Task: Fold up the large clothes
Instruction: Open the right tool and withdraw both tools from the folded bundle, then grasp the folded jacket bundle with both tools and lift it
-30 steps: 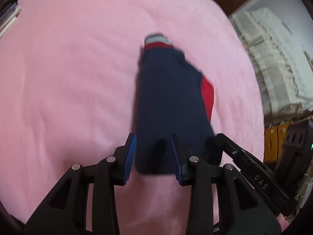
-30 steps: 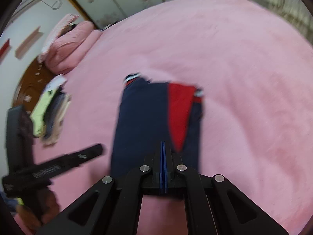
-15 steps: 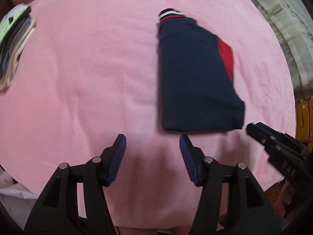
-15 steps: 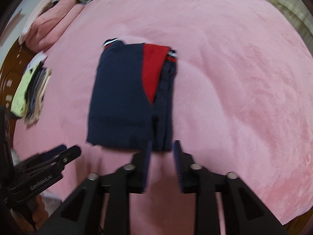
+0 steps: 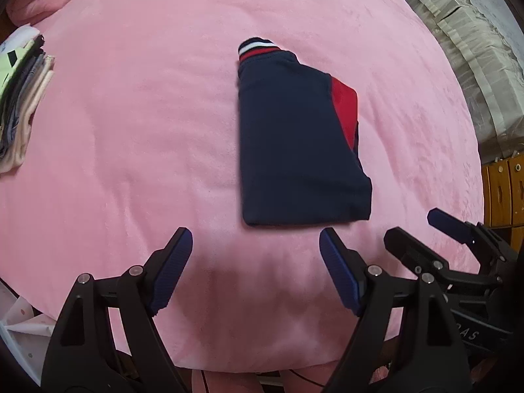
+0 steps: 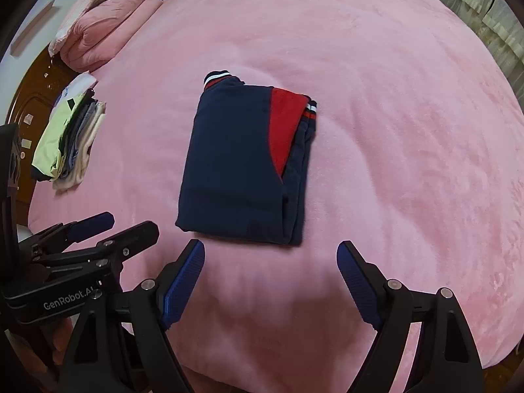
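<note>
The left tool [image 5: 255, 245] points steeply downward, its jaws opening with nothing between them. The right tool [image 6: 270, 258] does likewise, close beside it.

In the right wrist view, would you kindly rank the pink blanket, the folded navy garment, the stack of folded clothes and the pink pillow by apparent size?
1. pink blanket
2. folded navy garment
3. stack of folded clothes and pink pillow: these look alike, and distance from the camera makes the order unsure.

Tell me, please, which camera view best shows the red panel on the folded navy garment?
The right wrist view: there the red panel on the folded navy garment appears as a broad wedge beside striped cuffs. The left wrist view shows the red panel only as a narrow strip at the garment's right edge.
</note>
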Motion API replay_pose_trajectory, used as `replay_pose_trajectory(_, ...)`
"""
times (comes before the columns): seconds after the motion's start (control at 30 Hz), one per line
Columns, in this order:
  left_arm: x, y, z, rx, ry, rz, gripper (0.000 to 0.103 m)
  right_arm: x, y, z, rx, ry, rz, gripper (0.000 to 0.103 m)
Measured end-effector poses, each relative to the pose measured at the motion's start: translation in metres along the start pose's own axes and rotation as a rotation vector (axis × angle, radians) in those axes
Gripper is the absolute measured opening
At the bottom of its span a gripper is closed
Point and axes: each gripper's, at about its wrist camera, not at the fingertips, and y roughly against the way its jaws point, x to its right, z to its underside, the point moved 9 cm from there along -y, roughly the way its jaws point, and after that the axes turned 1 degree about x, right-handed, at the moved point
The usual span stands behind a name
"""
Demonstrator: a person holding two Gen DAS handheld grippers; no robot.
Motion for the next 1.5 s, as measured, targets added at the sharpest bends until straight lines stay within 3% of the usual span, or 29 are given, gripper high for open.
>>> replay_pose_trajectory(0.53, 0.000, -0.004, -0.005, 0.013, -0.013, -0.052, 0.078, -0.004, -0.005, 0.003, -0.021, 0.001, -0.020, 0.086)
replay_pose_trajectory(0.77, 0.001, -0.014, -0.010, -0.008, 0.018, -0.014, 0.078, 0.002, -0.016, 0.002, -0.039, -0.076, -0.055, 0.086)
replay_pose_trajectory(0.87, 0.000, -0.025, -0.014, -0.026, 0.076, 0.027, 0.078, 0.007, -0.027, -0.001, -0.037, -0.141, -0.108, 0.090)
replay_pose_trajectory(1.07, -0.008, -0.063, -0.028, -0.048, 0.235, 0.152, 0.078, 0.033, -0.086, -0.003, -0.065, -0.412, -0.287, 0.090)
replay_pose_trajectory(1.27, -0.009, -0.094, -0.046, -0.060, 0.215, 0.154, 0.078, 0.050, -0.117, -0.018, -0.016, -0.493, -0.350, 0.090)
replay_pose_trajectory(1.5, 0.001, -0.115, -0.063, -0.068, 0.233, 0.279, 0.078, 0.055, -0.133, -0.033, 0.029, -0.510, -0.464, 0.090)
